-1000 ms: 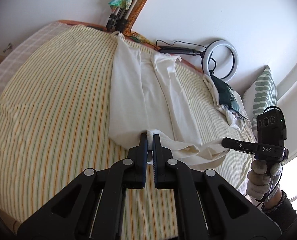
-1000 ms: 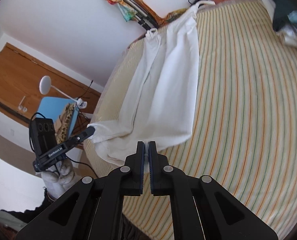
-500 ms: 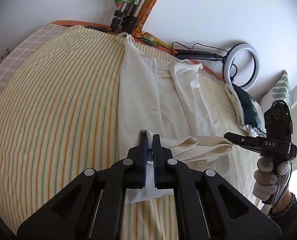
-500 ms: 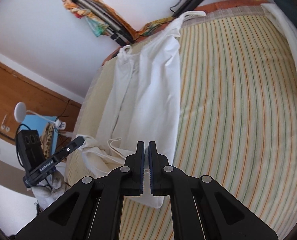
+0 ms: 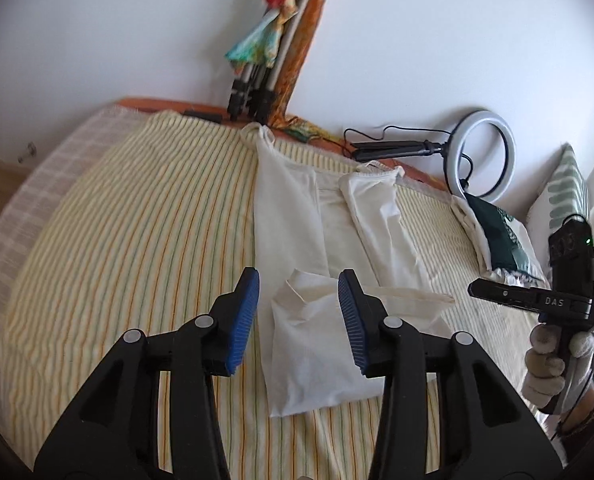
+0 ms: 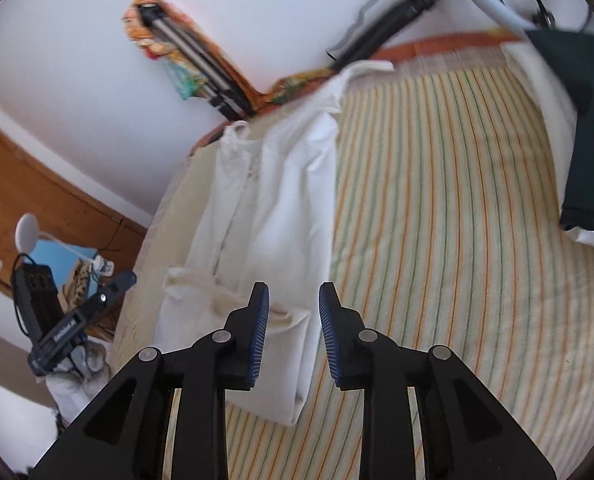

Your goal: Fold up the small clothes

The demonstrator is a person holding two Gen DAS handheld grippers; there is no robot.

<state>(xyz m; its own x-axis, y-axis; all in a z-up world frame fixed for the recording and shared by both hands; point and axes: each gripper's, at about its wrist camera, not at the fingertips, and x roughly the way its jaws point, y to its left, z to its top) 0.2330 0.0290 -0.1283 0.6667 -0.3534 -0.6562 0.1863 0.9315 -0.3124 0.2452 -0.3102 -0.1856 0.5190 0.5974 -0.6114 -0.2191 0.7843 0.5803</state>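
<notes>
Hovering low over the striped yellow bedspread (image 5: 117, 240) with the left gripper (image 5: 299, 312), blue-padded fingers (image 5: 243, 320) just sprung apart, pinching nothing. Lying flat below the gap, touching neither pad: the cream-white cotton garment (image 5: 313, 352), near end doubled back over itself. Floating alongside, the right gripper (image 6: 293, 320), jaws likewise just parted and empty, the folded hem (image 6: 281, 380) resting under them. Stretching away toward the wall, the garment's straps; beyond, leaning there, a folded tripod (image 5: 265, 72) and a white ring light (image 5: 481, 156).
</notes>
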